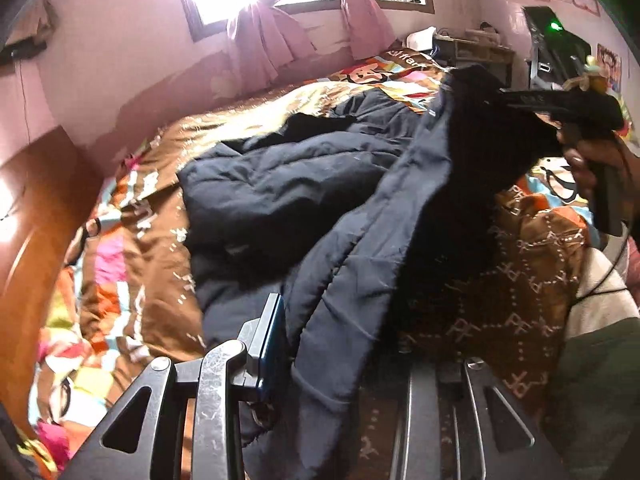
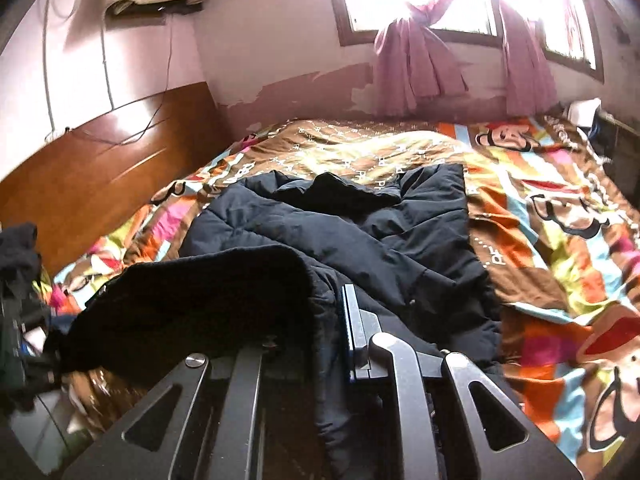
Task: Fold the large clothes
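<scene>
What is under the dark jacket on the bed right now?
Under the dark jacket lies the patterned bedspread, showing brown and colourful all around it. Whatever lies beneath the jacket's middle is covered. The right gripper and left gripper each pinch an edge.

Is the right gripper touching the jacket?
Touching. The right wrist view shows the right gripper closed on a fold of the jacket; the left wrist view shows the fabric lifted from it.

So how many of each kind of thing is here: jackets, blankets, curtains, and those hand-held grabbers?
Dark navy padded jacket: 1
Colourful patchwork cartoon blanket: 1
Pink fabric curtains: 2
Black hand-held grippers, left gripper and right gripper: 2
Total: 6
</scene>
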